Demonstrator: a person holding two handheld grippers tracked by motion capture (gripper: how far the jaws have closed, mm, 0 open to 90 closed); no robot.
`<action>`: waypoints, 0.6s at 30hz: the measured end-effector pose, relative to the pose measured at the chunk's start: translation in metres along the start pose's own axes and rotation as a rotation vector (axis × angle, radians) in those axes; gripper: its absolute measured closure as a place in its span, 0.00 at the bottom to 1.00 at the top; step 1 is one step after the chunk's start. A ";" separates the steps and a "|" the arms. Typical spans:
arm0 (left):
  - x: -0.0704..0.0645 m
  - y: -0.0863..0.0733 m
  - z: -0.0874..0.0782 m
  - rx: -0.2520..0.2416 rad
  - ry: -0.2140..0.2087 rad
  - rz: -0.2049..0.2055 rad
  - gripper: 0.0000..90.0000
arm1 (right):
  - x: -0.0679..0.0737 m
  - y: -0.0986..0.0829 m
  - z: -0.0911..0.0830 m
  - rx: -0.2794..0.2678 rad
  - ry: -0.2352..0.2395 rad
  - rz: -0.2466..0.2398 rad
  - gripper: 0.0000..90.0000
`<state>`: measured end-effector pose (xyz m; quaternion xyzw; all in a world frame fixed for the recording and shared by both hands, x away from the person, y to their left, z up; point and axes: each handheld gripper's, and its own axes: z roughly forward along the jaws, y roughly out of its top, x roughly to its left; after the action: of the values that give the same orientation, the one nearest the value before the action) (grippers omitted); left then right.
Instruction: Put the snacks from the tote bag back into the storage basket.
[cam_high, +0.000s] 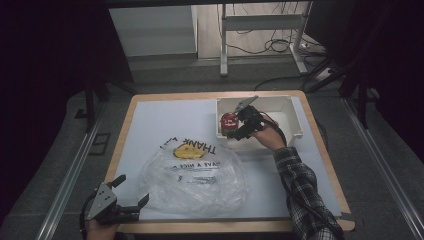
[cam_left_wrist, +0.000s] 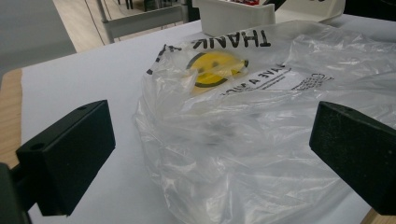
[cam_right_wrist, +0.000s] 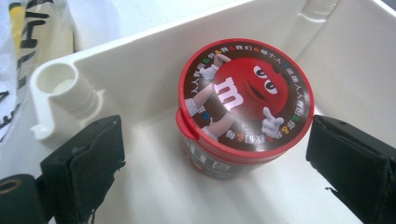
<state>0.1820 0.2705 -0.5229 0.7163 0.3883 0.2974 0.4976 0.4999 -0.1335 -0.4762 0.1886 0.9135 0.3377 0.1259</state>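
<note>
My right hand-held gripper (cam_right_wrist: 212, 154) stands wide open around the red candy tub (cam_right_wrist: 243, 105) in the white bin (cam_right_wrist: 140, 60), while my left hand-held gripper (cam_left_wrist: 205, 154), also wide open and empty, faces the plastic bag (cam_left_wrist: 261, 121).

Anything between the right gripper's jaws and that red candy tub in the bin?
Nothing visible. The right gripper is open with its jaws either side of the red candy tub, which stands upright in the white bin.

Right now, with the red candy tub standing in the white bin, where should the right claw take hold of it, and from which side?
Grip the candy tub across its round side wall just under the lid rim, coming down from above. It stands upright near the white bin corner, and the right claw already has its open jaws either side, so closing there probably seats squarely.
</note>
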 end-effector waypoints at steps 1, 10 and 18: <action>0.000 0.000 0.000 0.000 0.000 0.000 0.00 | 0.000 -0.001 0.000 -0.002 0.000 -0.001 0.05; 0.000 0.000 0.000 0.001 -0.001 0.003 0.00 | 0.003 -0.009 -0.003 -0.009 -0.008 0.021 0.05; 0.000 0.000 -0.001 -0.003 -0.003 0.004 0.00 | 0.005 -0.014 -0.008 -0.013 -0.008 0.027 0.05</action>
<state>0.1812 0.2704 -0.5222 0.7166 0.3859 0.2980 0.4987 0.4888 -0.1452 -0.4799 0.2014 0.9082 0.3445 0.1264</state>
